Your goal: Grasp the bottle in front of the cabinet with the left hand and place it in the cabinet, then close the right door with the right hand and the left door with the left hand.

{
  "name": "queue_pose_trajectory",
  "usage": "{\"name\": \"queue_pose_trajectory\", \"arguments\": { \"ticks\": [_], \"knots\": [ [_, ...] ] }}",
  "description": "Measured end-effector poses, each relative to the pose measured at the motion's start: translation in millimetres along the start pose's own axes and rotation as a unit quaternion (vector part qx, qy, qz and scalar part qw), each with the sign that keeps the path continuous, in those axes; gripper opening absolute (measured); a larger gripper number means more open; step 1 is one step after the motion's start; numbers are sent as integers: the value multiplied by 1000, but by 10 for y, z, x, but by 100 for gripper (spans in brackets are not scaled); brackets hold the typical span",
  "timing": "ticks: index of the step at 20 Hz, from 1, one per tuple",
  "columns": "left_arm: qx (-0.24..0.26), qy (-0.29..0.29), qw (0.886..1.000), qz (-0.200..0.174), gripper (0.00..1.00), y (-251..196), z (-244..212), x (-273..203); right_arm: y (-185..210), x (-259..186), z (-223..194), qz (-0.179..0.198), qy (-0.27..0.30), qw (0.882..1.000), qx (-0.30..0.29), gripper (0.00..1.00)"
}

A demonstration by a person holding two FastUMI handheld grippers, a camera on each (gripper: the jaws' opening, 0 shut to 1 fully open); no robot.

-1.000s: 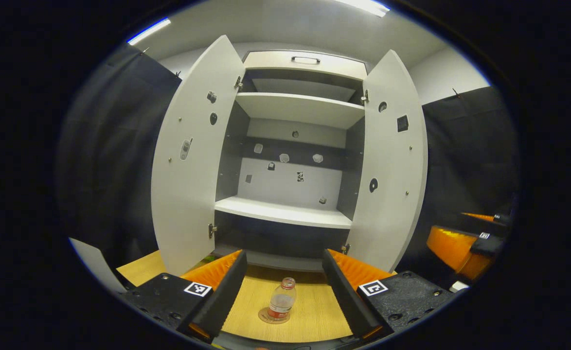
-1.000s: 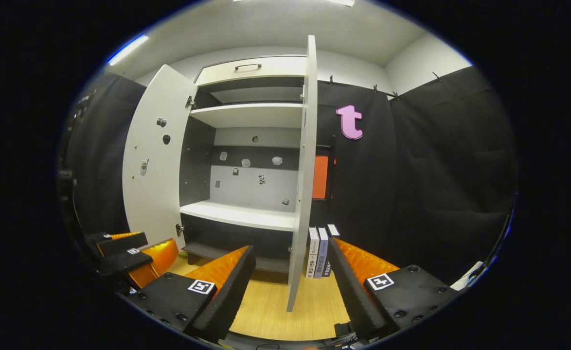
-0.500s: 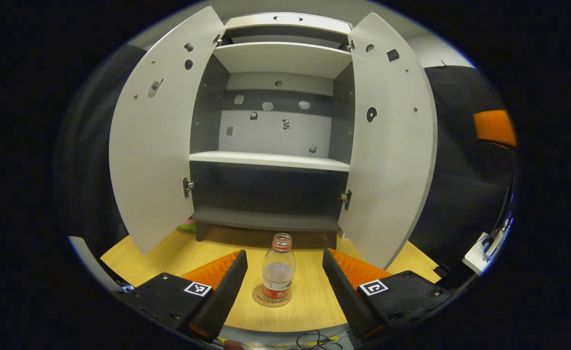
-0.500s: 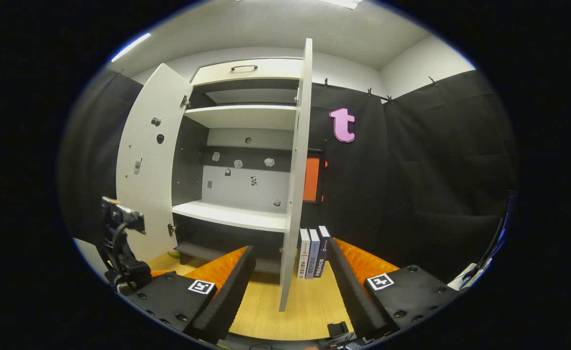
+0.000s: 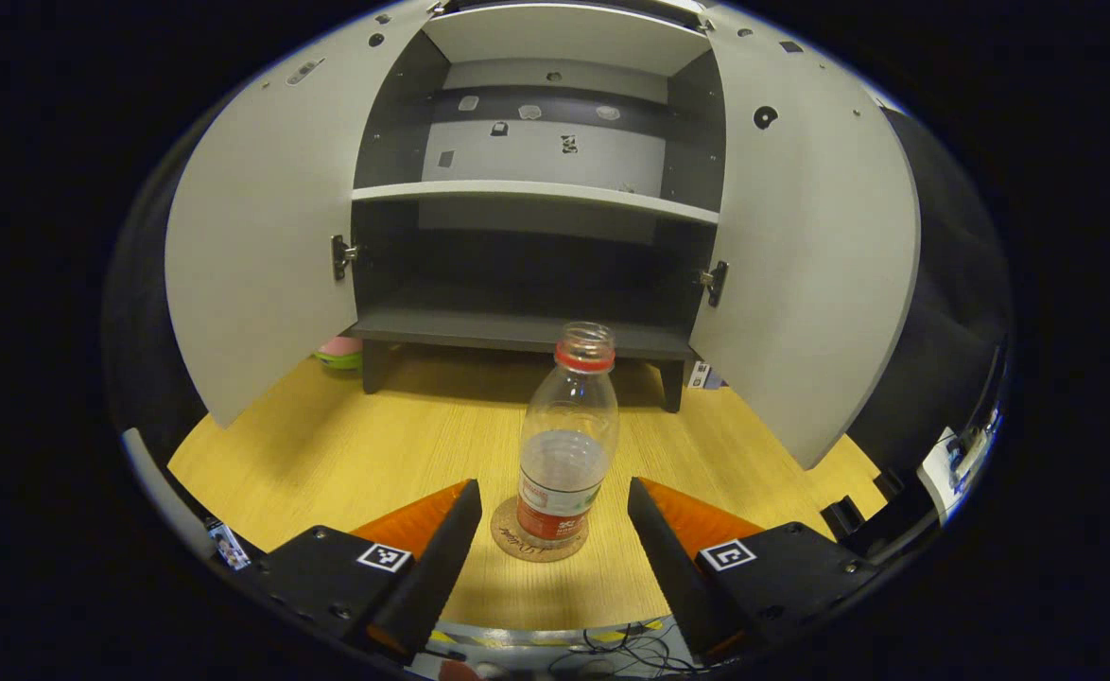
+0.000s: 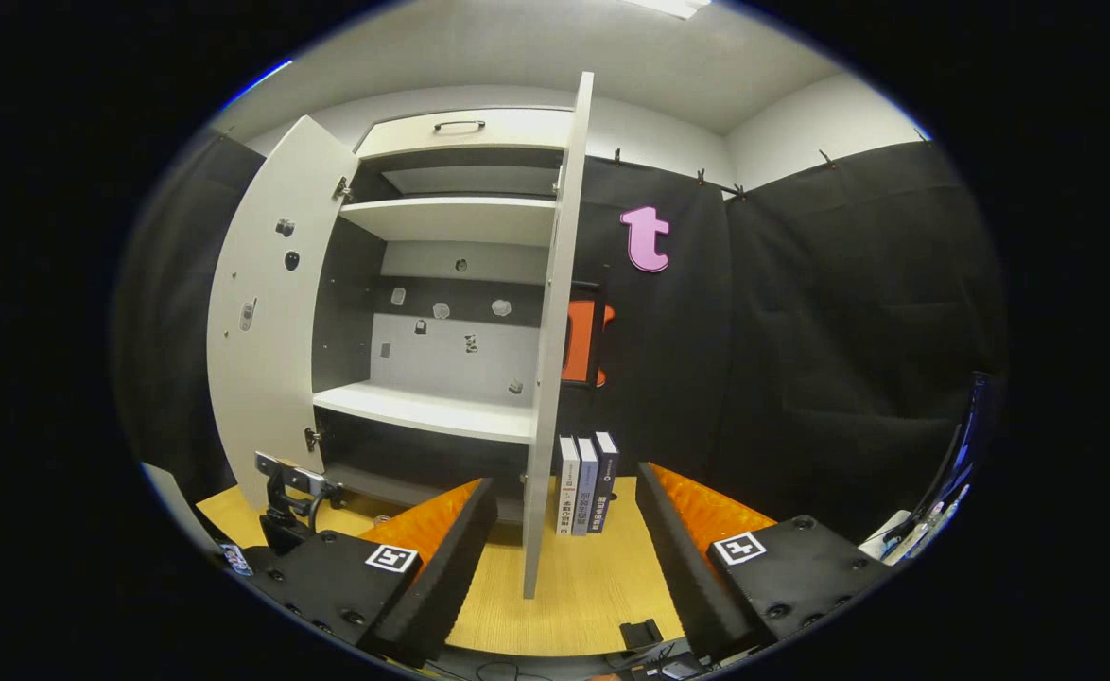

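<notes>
Left gripper point(image 5: 547, 530): fingers spread apart, clear of the bottle.
Bottle point(image 5: 566, 443): uncapped, upright on a round coaster point(image 5: 510, 542), just ahead between the fingertips.
Cabinet point(image 5: 527, 326): beyond the bottle, both doors open.
Right gripper point(image 6: 566, 525): fingers apart, empty.
Right door point(image 6: 550, 340): edge-on between the fingers, probably not touching.
Books point(image 6: 585, 482): upright past the door.

Left gripper point(image 5: 547, 530) dropped and closed in on bottle point(image 5: 564, 445), now near its spread fingers; view tipped down off cabinet point(image 5: 517, 326) top. Right gripper point(image 6: 564, 549) drifted slightly; door point(image 6: 550, 331) edge shifted left
</notes>
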State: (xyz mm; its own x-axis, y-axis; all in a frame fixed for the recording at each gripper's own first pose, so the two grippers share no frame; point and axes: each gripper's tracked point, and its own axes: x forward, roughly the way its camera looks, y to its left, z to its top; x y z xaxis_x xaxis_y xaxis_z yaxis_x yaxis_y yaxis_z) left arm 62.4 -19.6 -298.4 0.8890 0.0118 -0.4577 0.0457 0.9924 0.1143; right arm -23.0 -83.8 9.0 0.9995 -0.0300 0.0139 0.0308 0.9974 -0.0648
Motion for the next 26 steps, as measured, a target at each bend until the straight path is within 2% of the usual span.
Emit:
{"name": "queue_pose_trajectory", "arguments": {
  "ticks": [5,6,13,15,16,17,18,22,23,26],
  "knots": [
    [41,23,999,-2,96,22,-243,351,-53,26,-93,-16,15,1000,2,97],
    [44,25,999,-3,96,16,-273,414,-68,34,-113,-19,18,1000,-1,89],
    [16,55,998,-9,95,32,-439,724,-145,97,-213,-41,34,998,-17,89],
    [15,66,998,-11,76,45,-443,734,-162,127,-232,-45,37,998,-17,89],
    [11,68,998,-16,76,35,-427,700,-158,155,-244,-46,39,998,-17,89],
    [8,67,998,-18,76,35,-390,690,-147,177,-256,-45,40,998,-18,89],
    [6,66,998,-22,75,35,-328,657,-127,206,-258,-43,40,998,-18,98],
    [-2,54,997,-48,75,-6,53,452,-27,279,-213,-31,32,999,-15,98],
    [-1,48,997,-54,72,7,170,380,2,298,-200,-27,29,999,-14,98],
    [1,31,997,-64,75,52,583,172,89,355,-181,-16,24,1000,-7,98]
  ]
}}
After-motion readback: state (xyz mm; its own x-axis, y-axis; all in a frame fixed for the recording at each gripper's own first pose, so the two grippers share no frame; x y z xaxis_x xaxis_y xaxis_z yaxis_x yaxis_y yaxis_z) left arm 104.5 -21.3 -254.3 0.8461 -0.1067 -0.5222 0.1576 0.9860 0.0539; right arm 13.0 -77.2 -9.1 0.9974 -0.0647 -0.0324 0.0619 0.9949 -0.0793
